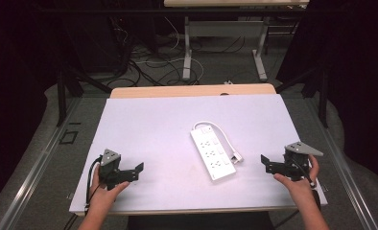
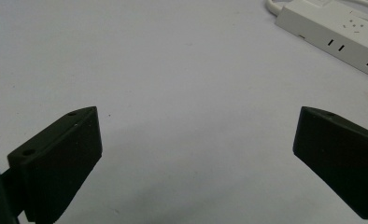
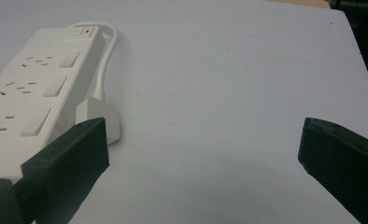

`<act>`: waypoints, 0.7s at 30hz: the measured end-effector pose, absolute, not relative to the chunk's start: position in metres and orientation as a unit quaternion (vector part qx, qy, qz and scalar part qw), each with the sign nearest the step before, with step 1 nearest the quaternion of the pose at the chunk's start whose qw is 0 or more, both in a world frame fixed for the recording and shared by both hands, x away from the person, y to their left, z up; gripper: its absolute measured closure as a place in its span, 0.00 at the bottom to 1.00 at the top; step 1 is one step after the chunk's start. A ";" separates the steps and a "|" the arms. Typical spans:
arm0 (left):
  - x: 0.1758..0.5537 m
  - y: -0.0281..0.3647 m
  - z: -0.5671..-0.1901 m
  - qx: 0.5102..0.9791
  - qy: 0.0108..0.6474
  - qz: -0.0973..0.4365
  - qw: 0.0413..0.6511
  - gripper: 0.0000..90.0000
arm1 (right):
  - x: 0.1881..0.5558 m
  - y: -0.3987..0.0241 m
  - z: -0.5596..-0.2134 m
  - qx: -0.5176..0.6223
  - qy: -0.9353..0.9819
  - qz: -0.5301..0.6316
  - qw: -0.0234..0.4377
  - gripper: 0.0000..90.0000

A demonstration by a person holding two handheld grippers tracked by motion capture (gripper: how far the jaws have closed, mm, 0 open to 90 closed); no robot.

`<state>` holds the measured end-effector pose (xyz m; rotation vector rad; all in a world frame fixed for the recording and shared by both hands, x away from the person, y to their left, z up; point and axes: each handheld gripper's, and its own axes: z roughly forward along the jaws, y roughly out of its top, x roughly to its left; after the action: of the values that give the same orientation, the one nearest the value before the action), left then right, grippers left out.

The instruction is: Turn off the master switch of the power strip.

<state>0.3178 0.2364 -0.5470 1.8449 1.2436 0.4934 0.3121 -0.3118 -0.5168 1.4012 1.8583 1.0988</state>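
Both tools gape wide, empty, on the desk (image 1: pixel 153 124).
Power strip (image 1: pixel 213 154) lies between left tool (image 1: pixel 138 171) and right tool (image 1: pixel 265 163), its far end cropped in the left gripper view.

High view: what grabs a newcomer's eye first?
The white power strip lies alone, slanted, right of middle on the pale table, its cord looping back to the plug lying at its right side. Flanking it near the front edge, the left tongs and right tongs point inward, jaws wide open and holding nothing. Behind the table, tangled cables cover the dark floor.
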 end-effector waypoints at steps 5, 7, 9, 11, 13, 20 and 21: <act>0.317 0.237 -0.546 0.735 0.496 0.196 0.419 0.02 | 0.314 -0.306 -0.515 0.516 0.700 0.409 0.277 0.02; 0.317 0.237 -0.546 0.733 0.498 0.196 0.420 0.02 | 0.314 -0.304 -0.513 0.511 0.708 0.403 0.273 0.02; 0.317 0.237 -0.547 0.733 0.498 0.198 0.420 0.02 | 0.314 -0.302 -0.514 0.512 0.705 0.408 0.274 0.02; 0.317 0.238 -0.547 0.734 0.497 0.201 0.418 0.02 | 0.315 -0.299 -0.513 0.505 0.711 0.408 0.271 0.03; 0.316 0.238 -0.547 0.733 0.497 0.200 0.418 0.02 | 0.316 -0.297 -0.512 0.503 0.712 0.406 0.274 0.04; 0.316 0.238 -0.546 0.732 0.498 0.200 0.420 0.02 | 0.318 -0.293 -0.507 0.494 0.719 0.400 0.281 0.07; 0.316 0.239 -0.546 0.732 0.498 0.199 0.420 0.02 | 0.319 -0.292 -0.506 0.494 0.721 0.400 0.275 0.07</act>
<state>0.3159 0.2386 -0.5462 1.8350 1.2472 0.4994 0.3189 -0.2921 -0.5056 1.3274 1.9377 1.0763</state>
